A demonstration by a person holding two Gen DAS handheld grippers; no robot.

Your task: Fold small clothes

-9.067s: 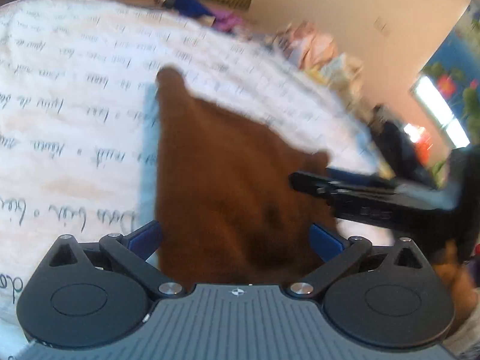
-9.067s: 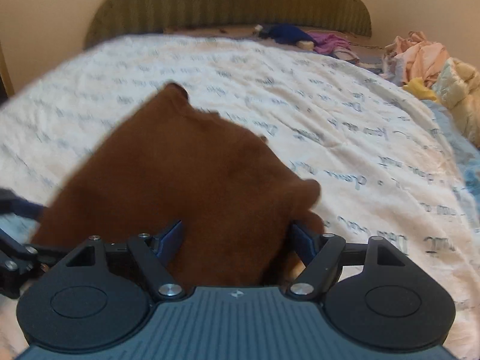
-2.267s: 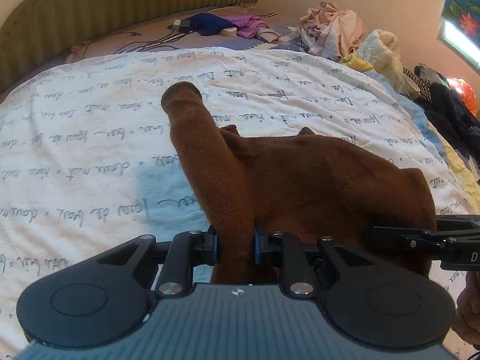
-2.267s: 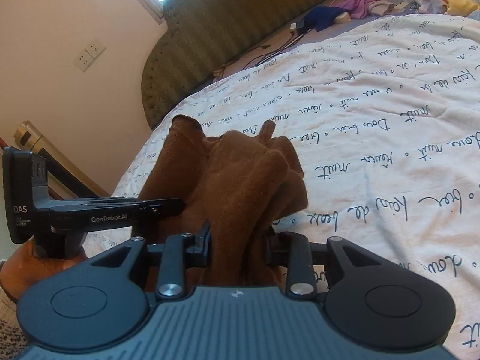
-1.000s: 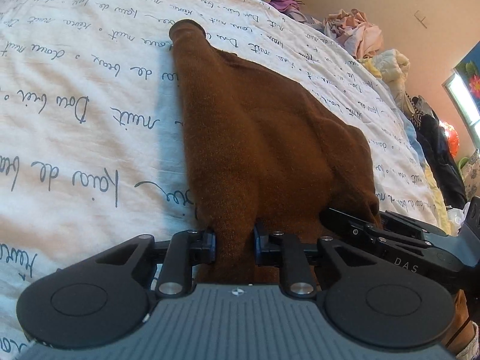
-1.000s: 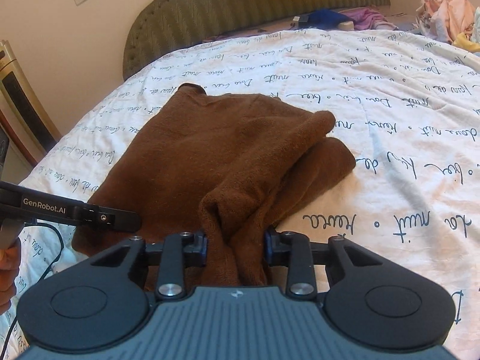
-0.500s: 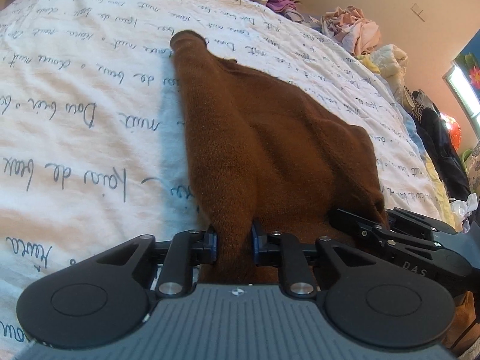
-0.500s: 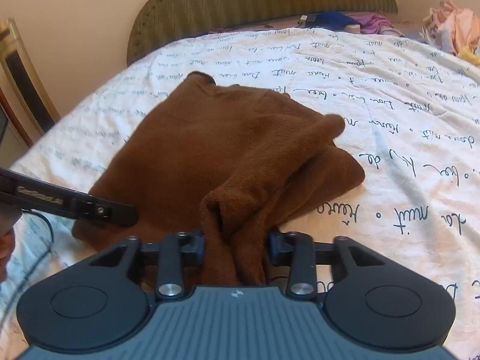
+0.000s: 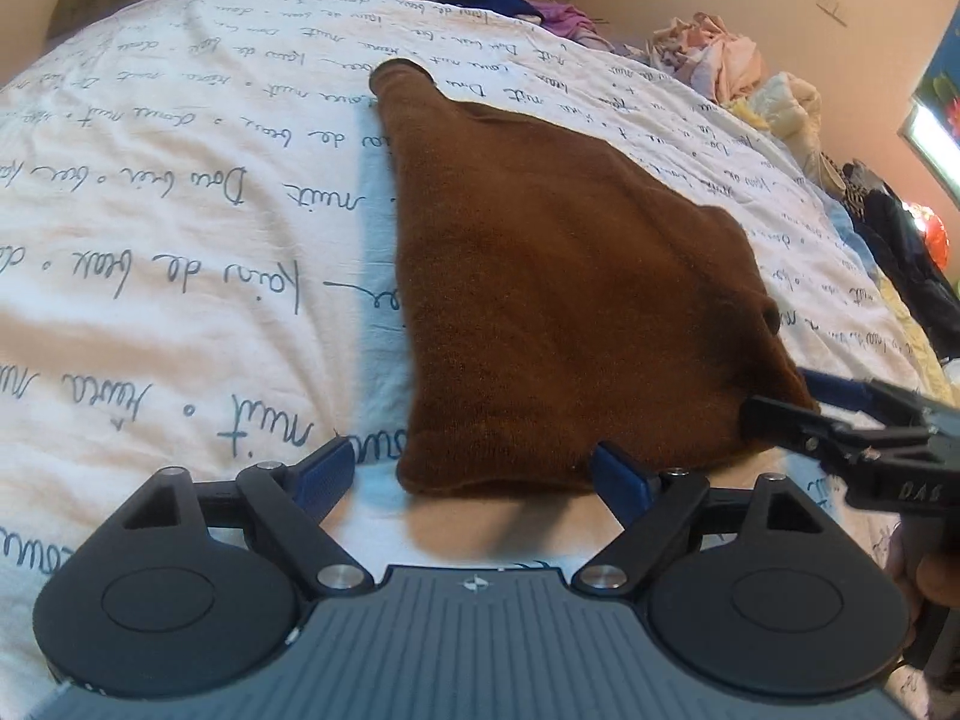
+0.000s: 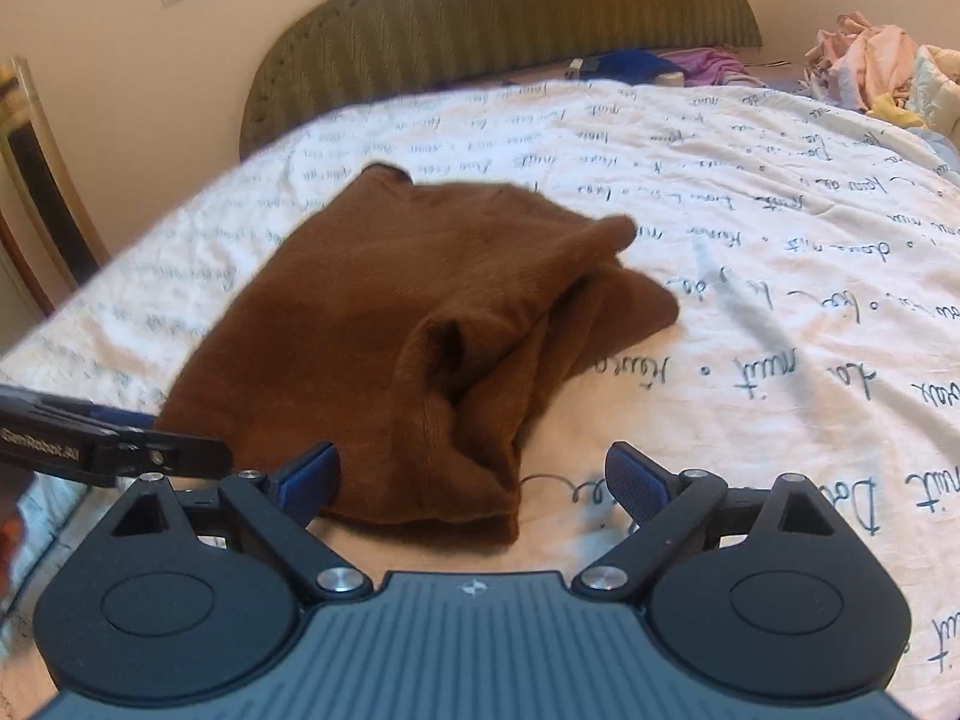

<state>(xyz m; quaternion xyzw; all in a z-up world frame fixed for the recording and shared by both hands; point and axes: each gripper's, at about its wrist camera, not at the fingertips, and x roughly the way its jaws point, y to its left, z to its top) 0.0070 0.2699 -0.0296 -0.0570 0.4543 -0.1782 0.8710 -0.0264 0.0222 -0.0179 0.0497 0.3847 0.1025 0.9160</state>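
- A white bedspread point(image 9: 180, 252) printed with handwritten script covers the bed, and an olive padded headboard point(image 10: 510, 18) stands at its far end.
- A heap of pale pink and yellow laundry point(image 9: 720, 60) lies off the far right of the bed; blue and purple cloth point(image 10: 660, 66) sits by the headboard.
- The brown garment point(image 9: 558, 300) lies flat on the bedspread, its near right edge bunched into a raised fold.
- The left gripper point(image 9: 474, 474) has its blue-padded jaws spread wide, empty, just short of the garment's near hem.
- The right gripper point(image 10: 474, 474) is likewise spread wide and holds nothing; its left pad is beside the folded hem.
- Both grippers point low across the bed, side by side, each showing in the other's view.
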